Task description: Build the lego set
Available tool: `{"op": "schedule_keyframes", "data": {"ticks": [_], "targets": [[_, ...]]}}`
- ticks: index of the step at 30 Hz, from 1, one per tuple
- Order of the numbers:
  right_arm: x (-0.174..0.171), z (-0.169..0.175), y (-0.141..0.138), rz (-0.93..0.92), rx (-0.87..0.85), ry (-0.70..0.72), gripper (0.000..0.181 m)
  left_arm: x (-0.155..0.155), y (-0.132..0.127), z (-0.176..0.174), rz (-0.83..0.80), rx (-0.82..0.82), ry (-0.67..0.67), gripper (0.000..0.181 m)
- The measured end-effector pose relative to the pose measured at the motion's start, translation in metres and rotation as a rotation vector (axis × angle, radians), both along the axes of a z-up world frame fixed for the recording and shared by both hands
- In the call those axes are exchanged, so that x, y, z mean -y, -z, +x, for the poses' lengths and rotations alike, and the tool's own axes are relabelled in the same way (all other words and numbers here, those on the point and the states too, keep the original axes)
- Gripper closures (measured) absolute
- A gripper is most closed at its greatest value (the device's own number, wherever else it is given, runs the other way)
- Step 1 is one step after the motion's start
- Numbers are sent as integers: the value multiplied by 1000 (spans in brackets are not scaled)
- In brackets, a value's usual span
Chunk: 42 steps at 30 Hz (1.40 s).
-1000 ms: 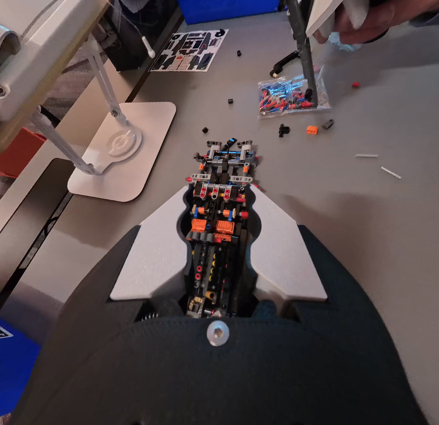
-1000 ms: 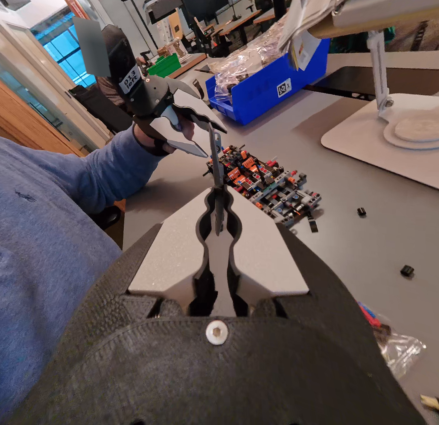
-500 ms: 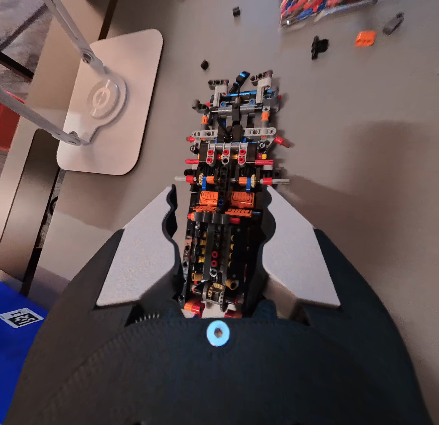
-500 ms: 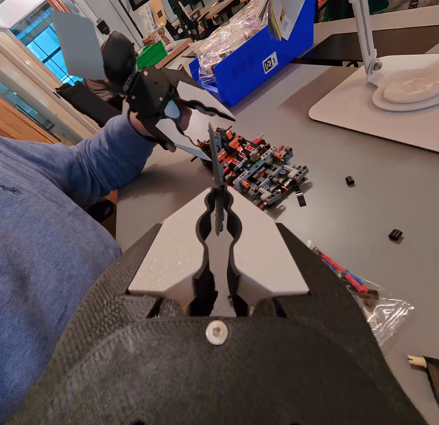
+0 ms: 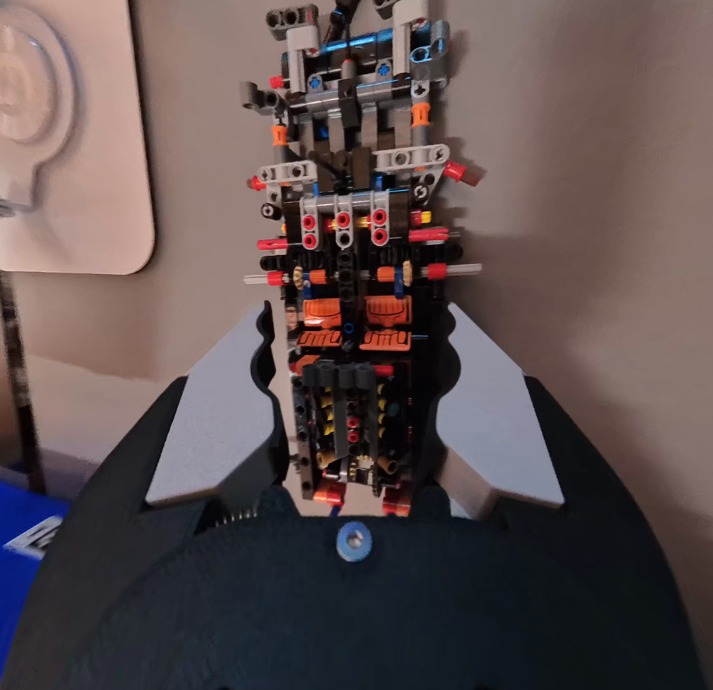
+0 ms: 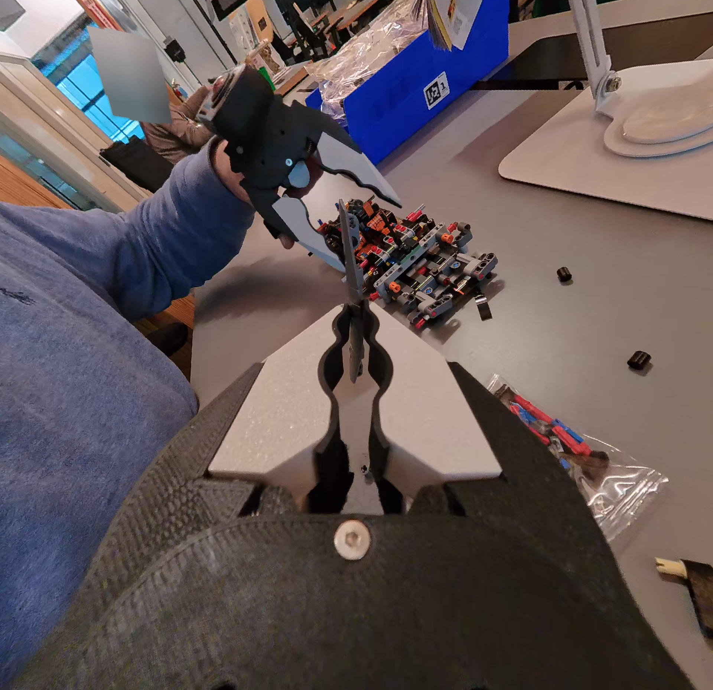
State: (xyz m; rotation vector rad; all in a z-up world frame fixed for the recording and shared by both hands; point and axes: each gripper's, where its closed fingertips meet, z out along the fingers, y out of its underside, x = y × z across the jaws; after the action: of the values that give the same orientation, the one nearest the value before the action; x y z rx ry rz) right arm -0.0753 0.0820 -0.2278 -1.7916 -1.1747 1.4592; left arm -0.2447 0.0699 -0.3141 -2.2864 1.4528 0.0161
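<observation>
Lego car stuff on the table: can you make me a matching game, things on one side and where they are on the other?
Things:
1. lego chassis
2. grey beam
3. bag of pieces
4. blue bin

Places:
A. pinched in the right gripper
B. far edge of the table
C. between the open left gripper's fingers
D. flat beside the right gripper

Pairs: 1-C, 2-A, 3-D, 4-B

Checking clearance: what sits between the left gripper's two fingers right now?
The rear half of the lego chassis on the grey table, seen in the left wrist view. The left gripper straddles it, open; contact is not clear.
</observation>
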Motion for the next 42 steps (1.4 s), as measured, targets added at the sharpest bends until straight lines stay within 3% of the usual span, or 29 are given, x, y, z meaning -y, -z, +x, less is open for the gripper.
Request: {"op": "schedule_keyframes", "data": {"ticks": [6,26,42], "targets": [[2,-3,7,-13,9,-14,178,8,15,1,-80,8,5,102],[5,-5,7,-52,-2,-19,178,16,14,-11,-49,12,-2,107],[10,-10,11,-113,12,-28,178,53,5,-14,-4,-15,44,107]]}}
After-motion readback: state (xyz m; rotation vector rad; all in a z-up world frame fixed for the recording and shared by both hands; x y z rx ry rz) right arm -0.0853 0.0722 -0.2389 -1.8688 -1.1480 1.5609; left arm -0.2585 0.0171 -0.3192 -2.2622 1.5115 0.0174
